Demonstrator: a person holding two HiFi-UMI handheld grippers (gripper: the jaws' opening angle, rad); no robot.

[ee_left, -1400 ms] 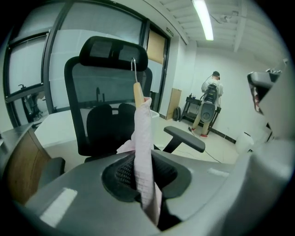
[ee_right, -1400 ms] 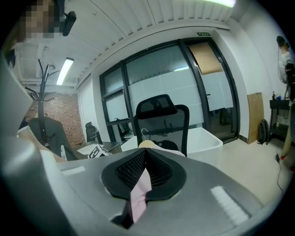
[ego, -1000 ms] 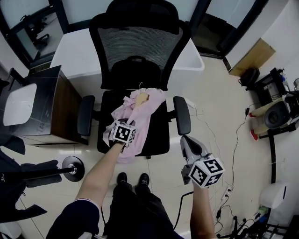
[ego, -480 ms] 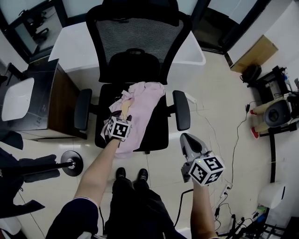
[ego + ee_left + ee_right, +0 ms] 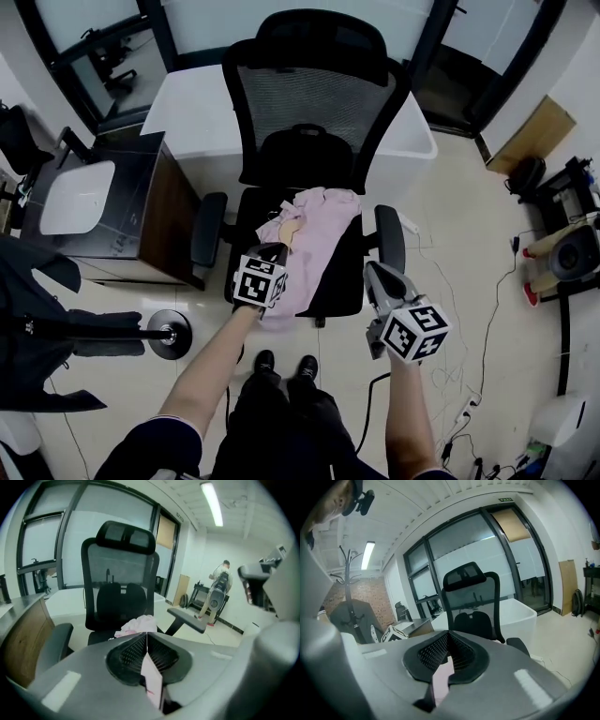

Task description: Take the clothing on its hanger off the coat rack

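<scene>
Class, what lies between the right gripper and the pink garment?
In the head view, a bare strip of the black chair seat lies between the right gripper and the garment.

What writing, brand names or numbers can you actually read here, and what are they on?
No text here can be read.
The small sign near the ceiling is too small to read.
The left cube and right cube show only black-and-white square patterns, not words.
</scene>
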